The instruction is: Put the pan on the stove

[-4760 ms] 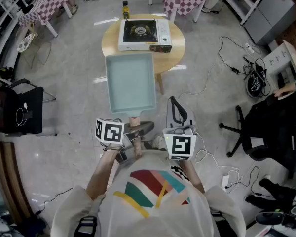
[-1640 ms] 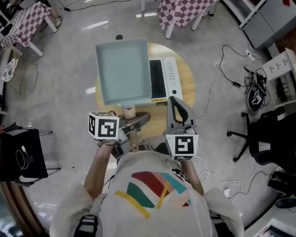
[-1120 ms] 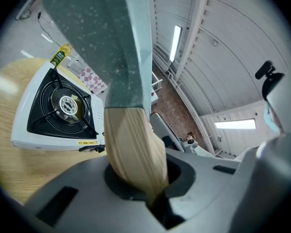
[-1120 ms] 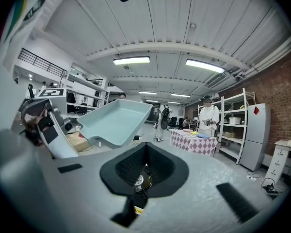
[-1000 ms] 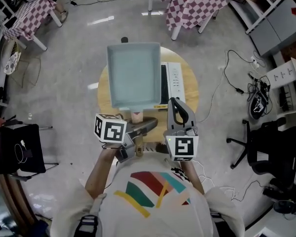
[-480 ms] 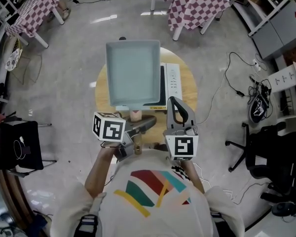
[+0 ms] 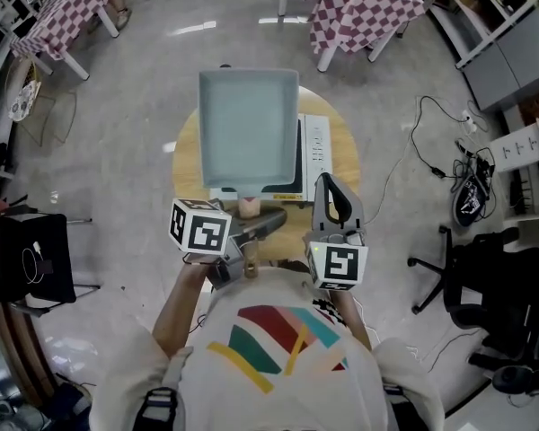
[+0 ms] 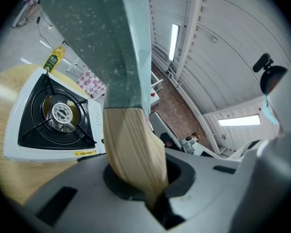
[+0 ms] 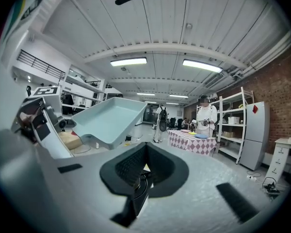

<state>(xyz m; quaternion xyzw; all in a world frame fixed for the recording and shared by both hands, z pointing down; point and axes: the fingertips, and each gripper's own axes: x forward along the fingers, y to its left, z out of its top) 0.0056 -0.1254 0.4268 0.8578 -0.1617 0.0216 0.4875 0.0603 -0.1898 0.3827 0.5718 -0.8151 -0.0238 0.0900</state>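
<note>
A pale teal rectangular pan (image 7: 249,128) hangs level above the white gas stove (image 7: 315,149), hiding its burner in the head view. My left gripper (image 7: 256,224) is shut on the pan's wooden handle (image 7: 248,206). The left gripper view shows the handle (image 8: 133,149) wedged between the jaws, the pan's speckled underside (image 8: 102,38) above, and the stove (image 8: 58,115) with its black burner lower left. To the right of the handle, my right gripper (image 7: 335,201) is shut and holds nothing. From the right gripper view the pan (image 9: 109,118) sits to the left, apart from that gripper (image 9: 138,183).
The stove stands on a small round wooden table (image 7: 185,164). A yellow-labelled bottle (image 8: 53,60) stands at the table's far edge. Checkered tables (image 7: 359,3) lie beyond, a black office chair (image 7: 472,281) and floor cables (image 7: 431,115) to the right, a black bag (image 7: 27,259) at the left.
The pan has shifted slightly right and forward over the stove, still held by the left gripper. The right gripper has drifted a little to the right.
</note>
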